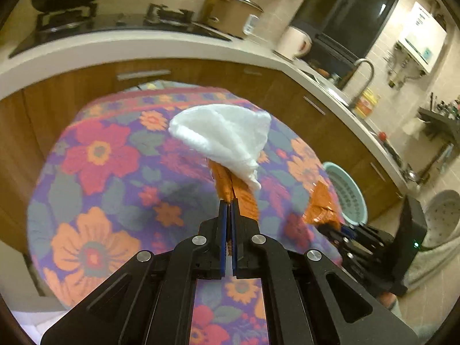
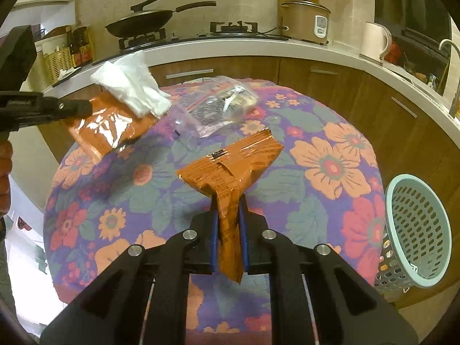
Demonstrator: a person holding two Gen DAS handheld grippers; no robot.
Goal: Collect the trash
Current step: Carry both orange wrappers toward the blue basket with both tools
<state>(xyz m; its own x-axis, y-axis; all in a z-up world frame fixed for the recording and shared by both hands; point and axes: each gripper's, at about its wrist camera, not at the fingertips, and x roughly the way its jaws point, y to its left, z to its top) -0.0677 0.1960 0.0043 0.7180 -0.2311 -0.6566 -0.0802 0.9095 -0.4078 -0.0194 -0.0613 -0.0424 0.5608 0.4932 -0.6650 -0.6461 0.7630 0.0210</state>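
My left gripper (image 1: 229, 201) is shut on an orange wrapper (image 1: 230, 182) with a white crumpled tissue (image 1: 222, 135) resting on top of it, held above the floral table. In the right wrist view this same wrapper (image 2: 106, 126) and tissue (image 2: 132, 86) hang at the left, held by the left gripper (image 2: 86, 105). My right gripper (image 2: 228, 204) is shut on a second orange wrapper (image 2: 230, 166), lifted over the table. A clear plastic bag (image 2: 218, 106) lies on the table behind it. A light green perforated basket (image 2: 417, 230) stands at the table's right.
The round table has a floral cloth (image 2: 330, 166). Behind it runs a kitchen counter (image 2: 230, 47) with a wok (image 2: 141, 23), a rice cooker (image 2: 306, 20) and a kettle (image 2: 375, 40). A sink tap (image 1: 365, 77) is at the right. The basket also shows in the left wrist view (image 1: 349, 192).
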